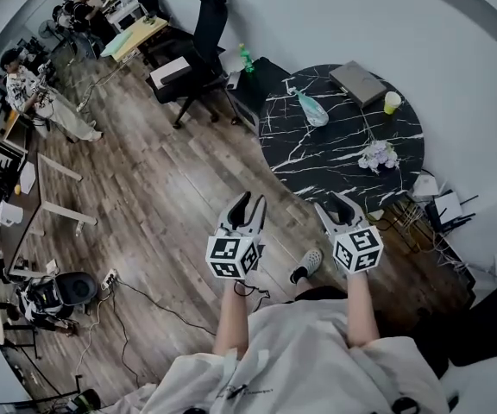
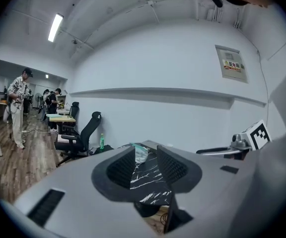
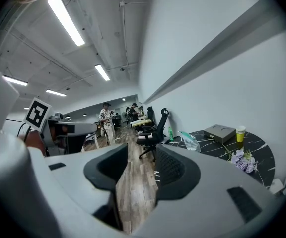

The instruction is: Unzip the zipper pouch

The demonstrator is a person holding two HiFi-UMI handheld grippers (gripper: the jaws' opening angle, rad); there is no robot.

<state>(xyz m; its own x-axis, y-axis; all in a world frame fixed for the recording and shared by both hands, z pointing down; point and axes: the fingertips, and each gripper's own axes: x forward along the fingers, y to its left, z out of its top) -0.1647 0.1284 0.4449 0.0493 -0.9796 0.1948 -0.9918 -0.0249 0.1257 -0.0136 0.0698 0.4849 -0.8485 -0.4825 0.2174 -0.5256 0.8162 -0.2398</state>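
Head view: zipper pouch (image 1: 311,109) lay on marble table (image 1: 335,158), well ahead of left gripper (image 1: 248,205) and right gripper (image 1: 338,203).
Left gripper view: jaws apart, empty; pouch distant, framed between them.
Right gripper view: jaws apart, empty; pouch distant, off right.

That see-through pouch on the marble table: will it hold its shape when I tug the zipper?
Probably floppy: the zipper pouch looks thin, translucent and crumpled, so it may buckle under a pull. Likely light, and on the glossy marble table it could slide unless pinned down.
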